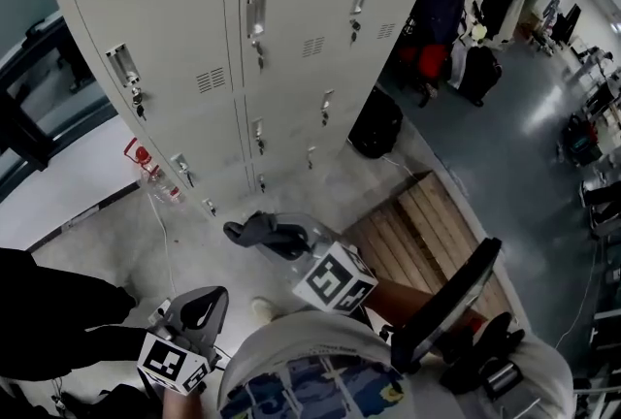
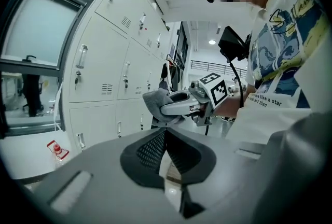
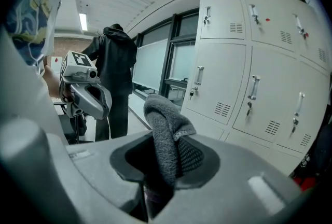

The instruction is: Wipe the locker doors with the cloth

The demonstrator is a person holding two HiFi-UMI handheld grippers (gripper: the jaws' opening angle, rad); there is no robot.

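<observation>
The right tool [image 1: 260, 233] was clenched on the grey cloth [image 1: 247, 231], which stood bunched up out of its tip, a fold sticking above the pads in the right gripper view [image 3: 167, 132]. The left tool [image 1: 201, 308] hung lower and closer to the person's body, its pads pressed together with nothing between them.

The locker doors [image 1: 291, 29] stood straight ahead, pale and upright in a bank. The cloth was not touching them; a stretch of floor [image 1: 320, 189] showed between its tip and the bottom row. The right tool's long axis ran forward and a little to the person's left, so the cloth end pointed at the lower doors and their small handles. From the left gripper view the cloth [image 2: 155, 100] sat between that tool and the doors [image 2: 98, 80], clearly the nearer of the two to the metal.

I judged that wiping had not begun, and that the right arm alone would need to carry the cloth forward until it lay flat on a door face.
</observation>
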